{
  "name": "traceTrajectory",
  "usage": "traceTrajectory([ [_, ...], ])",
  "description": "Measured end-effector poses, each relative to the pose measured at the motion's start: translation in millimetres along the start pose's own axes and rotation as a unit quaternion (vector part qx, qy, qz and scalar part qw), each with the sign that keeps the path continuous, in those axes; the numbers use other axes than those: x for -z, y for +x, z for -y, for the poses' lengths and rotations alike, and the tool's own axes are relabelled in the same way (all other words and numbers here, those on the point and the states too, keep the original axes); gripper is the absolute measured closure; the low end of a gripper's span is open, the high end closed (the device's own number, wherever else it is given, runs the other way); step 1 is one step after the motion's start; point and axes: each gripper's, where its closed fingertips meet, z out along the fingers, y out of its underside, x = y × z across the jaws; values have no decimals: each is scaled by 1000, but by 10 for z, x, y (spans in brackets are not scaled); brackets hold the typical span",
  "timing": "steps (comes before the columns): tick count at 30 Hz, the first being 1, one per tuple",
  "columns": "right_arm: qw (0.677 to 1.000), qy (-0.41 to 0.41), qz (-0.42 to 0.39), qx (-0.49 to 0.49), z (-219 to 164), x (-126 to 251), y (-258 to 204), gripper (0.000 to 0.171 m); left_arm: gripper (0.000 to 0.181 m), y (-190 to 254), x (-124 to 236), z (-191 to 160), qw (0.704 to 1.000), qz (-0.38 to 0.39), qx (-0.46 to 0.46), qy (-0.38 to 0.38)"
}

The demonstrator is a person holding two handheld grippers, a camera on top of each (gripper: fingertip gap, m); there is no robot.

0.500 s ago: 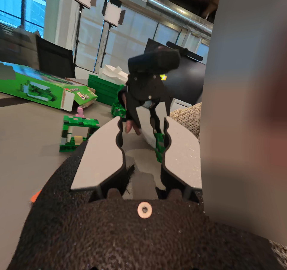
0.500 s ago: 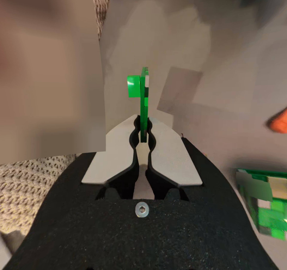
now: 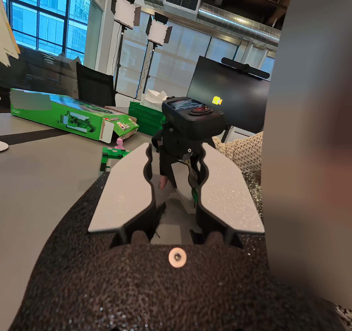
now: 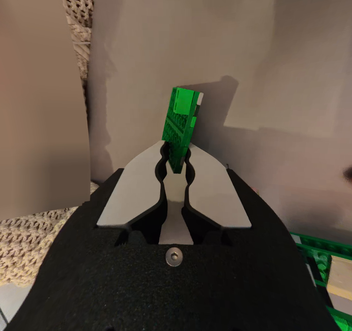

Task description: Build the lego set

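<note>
Your right gripper (image 4: 176, 150) is pinching a green lego plate (image 4: 180, 125) between its fingers (image 4: 137, 184), which are standing narrow, closed on the lower end of the plate. The plate is standing on its edge and leaning a little to the right, with small green and pale tiles along its far side, and it is hanging above the grey worktop (image 4: 257, 74). Beside this gripper, at the lower right, a partly built green lego frame (image 4: 323, 264) is lying on the worktop. At the left a knitted cream sleeve (image 4: 24, 245) is showing.

Your left gripper (image 3: 176, 169) is holding nothing; its fingers (image 3: 125, 194) are standing wide apart. Through the gap you are looking at the right gripper (image 3: 192, 178), which is pointing down toward the worktop (image 3: 38, 178) and carrying a black camera (image 3: 192, 116) on top. Farther left the green lego frame (image 3: 112, 156) is standing with a small pink piece (image 3: 119, 143) behind it. Beyond it an opened green set box (image 3: 72, 117) is lying on its side, near a green bin (image 3: 146, 117) with white paper. Far behind, a black chair (image 3: 95, 87), two light panels on stands (image 3: 141, 22), a dark screen (image 3: 228, 97) and big windows (image 3: 42, 22) are filling the room.
</note>
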Motion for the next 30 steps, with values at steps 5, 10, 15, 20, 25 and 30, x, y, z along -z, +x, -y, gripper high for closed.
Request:
traceTrajectory([
  [5, 1000, -8, -9, -13, -23, -39, 94, 148, 133, -49, 39, 31, 1000, 11, 1, 6],
  [10, 999, -11, -29, -9, -20, -54, 181, 141, 133, -91, 85, 72, 1000, 22, -4, 12],
  [15, 998, -7, -60, 13, 25, -30, 221, 140, 133, -156, 173, 152, 999, 42, -11, 29],
  [20, 998, 9, -52, 31, 73, -31, 219, 141, 132, -166, 184, 126, 999, 44, -7, 9],
  [25, 995, 62, -48, 63, 140, 135, 138, 156, 113, -37, 116, -323, 987, 72, 19, -140],
  [30, 990, 86, -68, 90, 162, 232, 168, 165, 98, 368, 52, -1090, 937, 72, -8, -341],
])
